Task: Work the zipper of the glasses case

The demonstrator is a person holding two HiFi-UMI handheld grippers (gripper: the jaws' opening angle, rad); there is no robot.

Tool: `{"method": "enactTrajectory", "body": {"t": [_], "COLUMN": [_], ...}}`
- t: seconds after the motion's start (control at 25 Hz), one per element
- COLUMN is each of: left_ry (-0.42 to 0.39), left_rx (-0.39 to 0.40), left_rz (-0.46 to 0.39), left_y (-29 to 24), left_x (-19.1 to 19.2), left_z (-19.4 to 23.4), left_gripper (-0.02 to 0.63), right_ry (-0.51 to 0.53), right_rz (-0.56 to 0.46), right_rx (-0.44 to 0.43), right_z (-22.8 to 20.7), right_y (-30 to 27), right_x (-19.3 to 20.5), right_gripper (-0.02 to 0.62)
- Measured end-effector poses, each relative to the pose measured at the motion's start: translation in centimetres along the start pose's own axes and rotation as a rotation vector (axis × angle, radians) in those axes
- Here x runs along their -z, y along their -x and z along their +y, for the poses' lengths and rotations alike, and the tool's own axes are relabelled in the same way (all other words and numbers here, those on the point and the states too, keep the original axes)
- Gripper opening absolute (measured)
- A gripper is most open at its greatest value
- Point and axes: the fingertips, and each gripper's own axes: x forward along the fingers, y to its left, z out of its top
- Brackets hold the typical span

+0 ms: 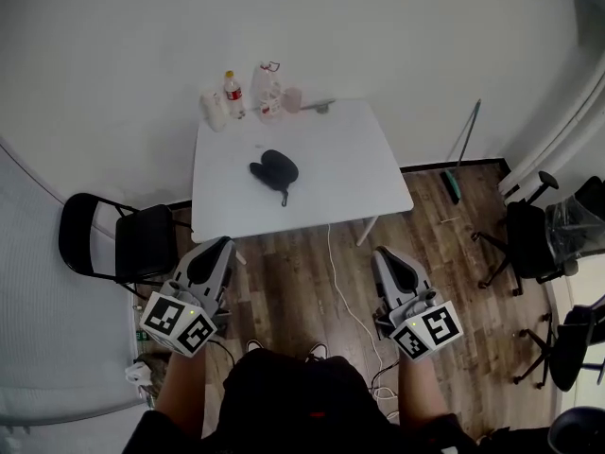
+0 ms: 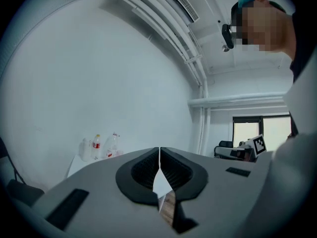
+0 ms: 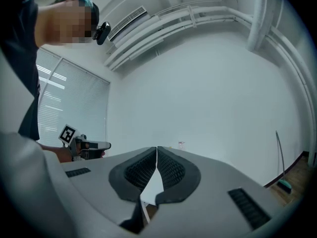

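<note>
A dark glasses case point(image 1: 274, 170) lies near the middle of a white table point(image 1: 359, 178) in the head view, with a short strap trailing toward the front edge. My left gripper point(image 1: 223, 244) is held over the wooden floor short of the table's front left corner, jaws shut and empty. Level with it, my right gripper point(image 1: 381, 253) hangs short of the table's front right, also shut on nothing. In the left gripper view the gripper point(image 2: 159, 149) points level, its ribbed pads pressed together. The right gripper point(image 3: 157, 148) shows the same in its own view. Neither touches the case.
Bottles point(image 1: 233, 94) and small containers point(image 1: 268, 91) crowd the table's far edge by the wall. A black folding chair point(image 1: 118, 239) stands left of the table, office chairs point(image 1: 534, 239) at right. A white cable point(image 1: 342, 291) runs over the floor between my grippers. A broom point(image 1: 460, 154) leans at the wall.
</note>
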Motion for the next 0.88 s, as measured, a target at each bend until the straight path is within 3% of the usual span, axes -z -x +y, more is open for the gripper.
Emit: {"method": "enactTrajectory", "body": {"t": [0.4,0.56,0.88], "left_ry": [0.002,0.015,0.029], "left_rx": [-0.080,-0.071,-0.015], "left_rz": [-0.010,-0.015,-0.030], "left_y": [-0.4,-2.0,-7.8], "left_x": [0.3,0.9,0.4], "left_z": [0.4,1.5,4.8], "left_gripper": [0.028,0.028,0.028], "right_ry": [0.063,0.197,0.226], "right_rz": [0.056,0.091,0.115], "right_rx": [-0.117,-0.146,-0.142], "right_z": [0.2,0.9,-1.6], "right_y": [-2.9,-4.3,-9.1], "right_x": [2.2,2.7,2.1], "right_gripper": [0.018,0.018,0.018]}}
